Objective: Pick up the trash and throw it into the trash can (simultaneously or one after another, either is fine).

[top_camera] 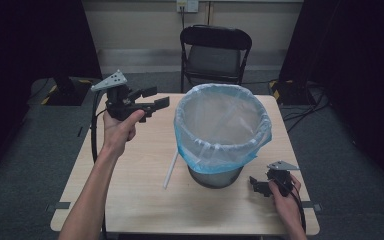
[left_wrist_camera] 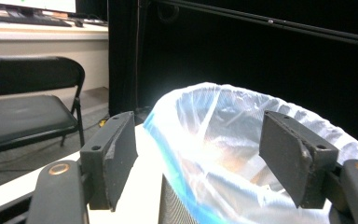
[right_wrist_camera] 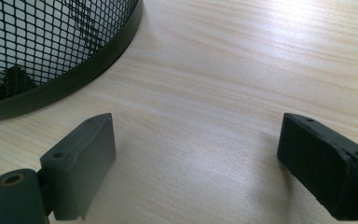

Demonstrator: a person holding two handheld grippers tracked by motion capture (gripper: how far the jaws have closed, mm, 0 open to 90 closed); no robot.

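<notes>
A black mesh bin (top_camera: 215,176) lined with a clear, blue-tinged bag (top_camera: 219,152) stands right of centre on the light wooden table (top_camera: 140,200). My left gripper (top_camera: 156,97) is held above the table's far left, pointing at the bin's rim, open with nothing between its jaws. In the left gripper view the jaws (left_wrist_camera: 196,128) frame the bag's rim (left_wrist_camera: 214,140) from a short distance. My right gripper (top_camera: 258,185) rests low near the front right by the bin's base, open and empty. In the right gripper view its jaws (right_wrist_camera: 196,140) span bare wood beside the mesh wall (right_wrist_camera: 37,42).
A thin white stick (top_camera: 170,167) lies on the table, touching the bin's left side. A black folding chair (top_camera: 215,50) stands behind the table's far edge. Dark curtains flank both sides. Cables run on the floor at the right.
</notes>
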